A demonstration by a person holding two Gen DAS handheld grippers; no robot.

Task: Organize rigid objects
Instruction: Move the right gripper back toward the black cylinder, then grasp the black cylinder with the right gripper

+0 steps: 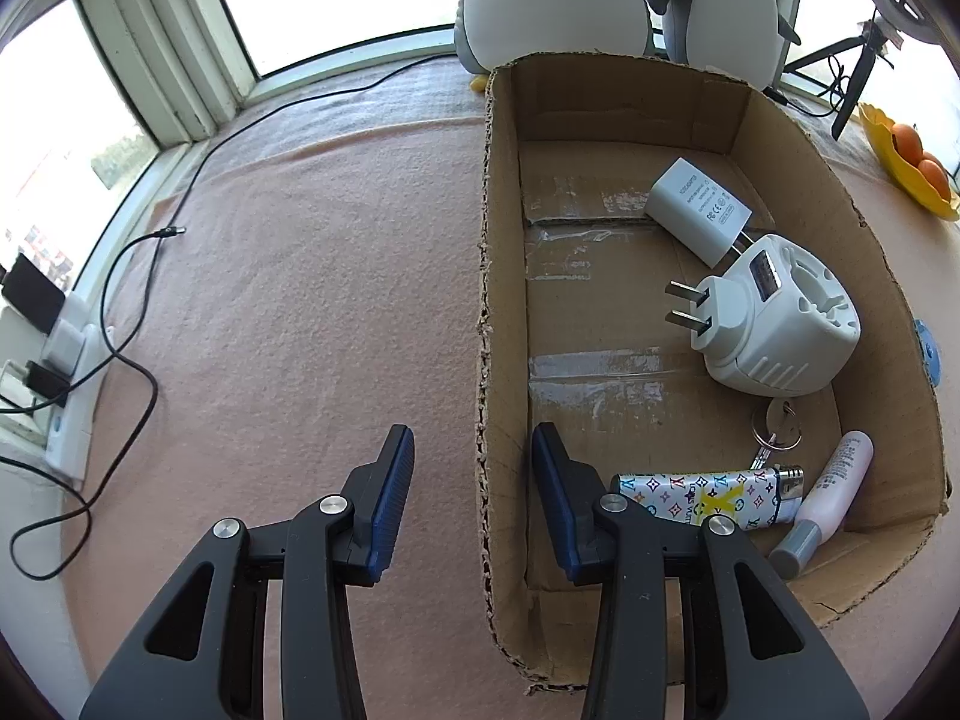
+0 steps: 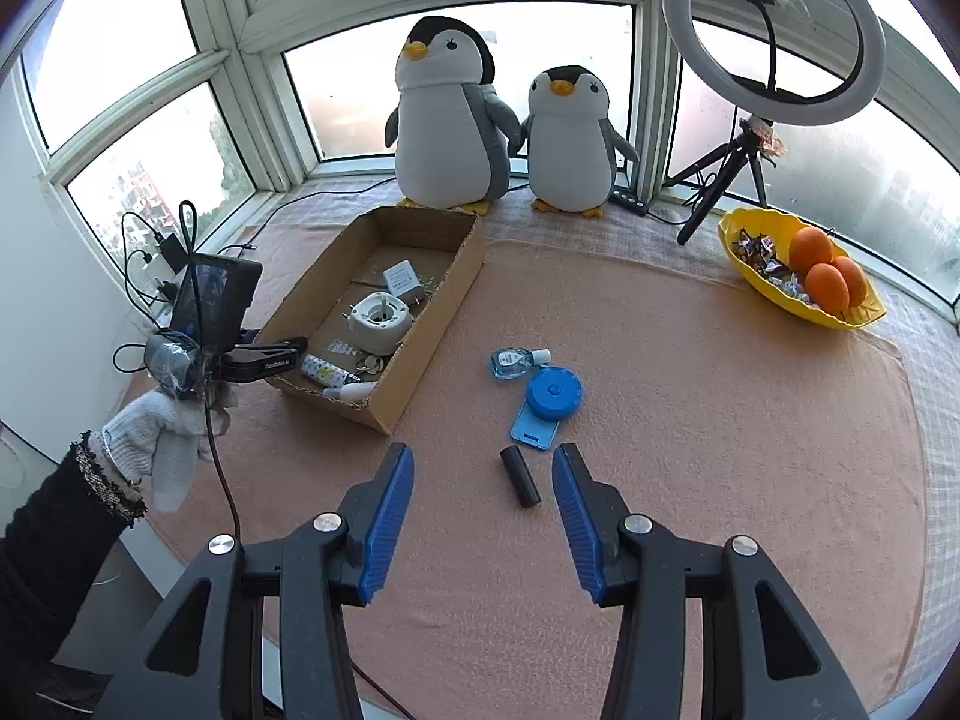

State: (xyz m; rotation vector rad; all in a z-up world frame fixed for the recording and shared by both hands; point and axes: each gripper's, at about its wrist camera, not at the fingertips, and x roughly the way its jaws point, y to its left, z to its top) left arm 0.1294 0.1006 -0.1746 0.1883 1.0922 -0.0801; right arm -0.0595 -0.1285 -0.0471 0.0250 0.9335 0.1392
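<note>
- Bay of windows (image 2: 150,138) behind; pink cloth (image 2: 690,420) over the whole tabletop.
- Far left: power strip (image 1: 69,372) with black cables, at the cloth's edge.
- Gloved hand (image 2: 156,438) gripping the left gripper (image 1: 471,437); jaws apart, astride the cardboard box (image 1: 489,240) wall, pads not visibly pressing it.
- Inside the box: white charger (image 1: 699,207), round white plug adapter (image 1: 780,324), keys (image 1: 777,426), patterned lighter (image 1: 708,498), pink tube (image 1: 834,480).
- Behind the box: two plush penguins (image 2: 447,120).
- Centre, right of the box: clear bottle (image 2: 516,360), blue tape measure (image 2: 555,393), black cylinder (image 2: 521,477).
- Right gripper (image 2: 483,456) released, empty, above the cloth, near the cylinder.
- Far right: ring light (image 2: 774,30) on a tripod, yellow bowl (image 2: 840,318) with oranges (image 2: 825,276).
- Bare cloth right of the cylinder, up to the table's curved rim.
</note>
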